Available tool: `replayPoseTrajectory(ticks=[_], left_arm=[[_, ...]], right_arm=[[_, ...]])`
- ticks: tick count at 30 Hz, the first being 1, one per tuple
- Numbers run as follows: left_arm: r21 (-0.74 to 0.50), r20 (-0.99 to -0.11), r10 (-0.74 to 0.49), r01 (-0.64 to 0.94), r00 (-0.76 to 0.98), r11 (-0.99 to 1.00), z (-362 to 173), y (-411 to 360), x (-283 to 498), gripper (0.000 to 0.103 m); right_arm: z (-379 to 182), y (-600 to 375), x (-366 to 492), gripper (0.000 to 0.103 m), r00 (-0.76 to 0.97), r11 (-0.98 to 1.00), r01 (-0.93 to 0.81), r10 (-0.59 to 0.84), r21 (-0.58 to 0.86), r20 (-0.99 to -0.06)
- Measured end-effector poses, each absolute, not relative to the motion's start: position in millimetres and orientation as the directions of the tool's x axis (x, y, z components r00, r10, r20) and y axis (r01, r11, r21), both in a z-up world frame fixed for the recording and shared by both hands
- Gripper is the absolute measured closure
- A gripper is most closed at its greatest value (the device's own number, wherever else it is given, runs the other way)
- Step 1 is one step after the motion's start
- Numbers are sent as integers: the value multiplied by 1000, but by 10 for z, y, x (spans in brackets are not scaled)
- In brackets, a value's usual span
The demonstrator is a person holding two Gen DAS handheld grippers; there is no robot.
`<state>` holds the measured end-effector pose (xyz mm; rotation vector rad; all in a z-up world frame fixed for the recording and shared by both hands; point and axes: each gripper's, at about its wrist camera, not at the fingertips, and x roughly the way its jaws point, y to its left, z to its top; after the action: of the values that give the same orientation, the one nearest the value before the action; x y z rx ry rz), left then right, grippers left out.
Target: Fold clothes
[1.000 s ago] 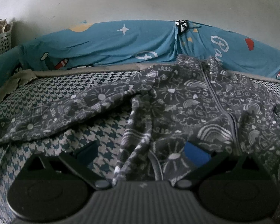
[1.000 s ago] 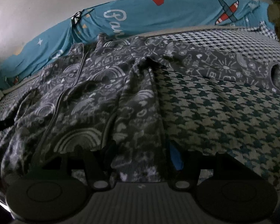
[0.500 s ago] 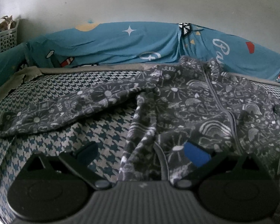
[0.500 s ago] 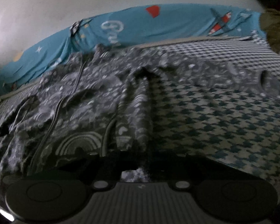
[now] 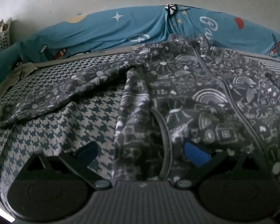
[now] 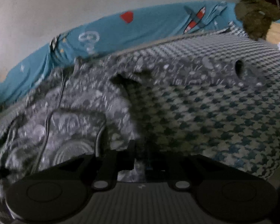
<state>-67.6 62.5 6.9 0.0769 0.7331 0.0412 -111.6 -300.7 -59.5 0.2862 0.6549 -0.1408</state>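
Both views: right claw [image 6: 140, 160] now pinches the jacket [image 5: 196, 93].

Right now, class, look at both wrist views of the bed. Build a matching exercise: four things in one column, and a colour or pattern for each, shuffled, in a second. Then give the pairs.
Things:
1. zip-front fleece jacket
2. bed cover
3. sheet along the wall
4. plastic basket at far left

Descriptions:
A. blue and white houndstooth
B. white, perforated
C. dark grey with pale doodles and rainbows
D. turquoise with aeroplanes and stars

Pairs: 1-C, 2-A, 3-D, 4-B
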Motion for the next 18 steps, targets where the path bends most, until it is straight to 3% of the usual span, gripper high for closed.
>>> replayPoseTrajectory(ticks=[5,18], left_arm=[[80,-662,70,-23,746,997,87,652,-720,0],[104,-662,54,21,747,994,101,569,-837,0]], right_arm=[[-499,-2897,-1185,86,828,963,127,30,239,-560],[-614,-2371,-1240,86,768,944,-121,286,308,-574]])
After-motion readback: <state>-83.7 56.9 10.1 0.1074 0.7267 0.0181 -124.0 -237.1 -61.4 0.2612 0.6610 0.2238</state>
